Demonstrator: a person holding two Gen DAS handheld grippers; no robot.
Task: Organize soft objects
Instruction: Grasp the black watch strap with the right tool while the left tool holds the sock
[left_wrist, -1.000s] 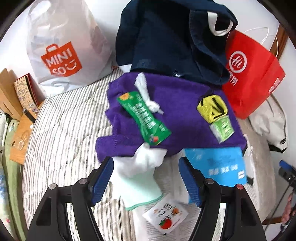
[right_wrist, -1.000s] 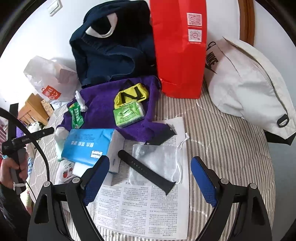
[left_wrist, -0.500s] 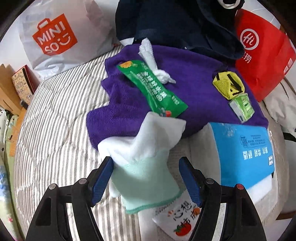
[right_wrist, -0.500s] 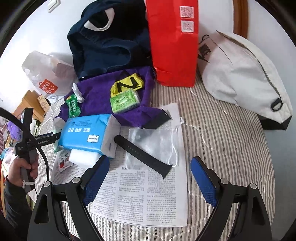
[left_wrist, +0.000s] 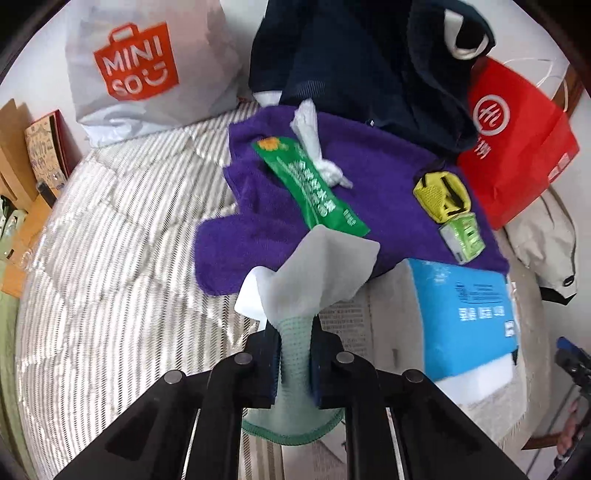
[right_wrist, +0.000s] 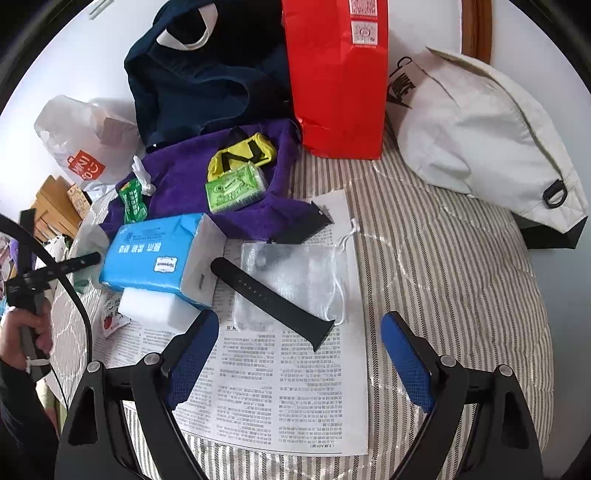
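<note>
Jaws of the left gripper (left_wrist: 294, 356) clamp the mint-and-white glove (left_wrist: 314, 273); the right gripper's (right_wrist: 300, 363) gape wide, holding nothing.

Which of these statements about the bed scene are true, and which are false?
1. The left tool is shut on the mint-green glove. True.
2. The right tool holds the black strap. False: it is open, holding nothing.
3. The green packet lies on the purple towel. True.
4. The red bag lies flat on the newspaper. False: it stands upright on the striped cover, beyond the paper.
</note>
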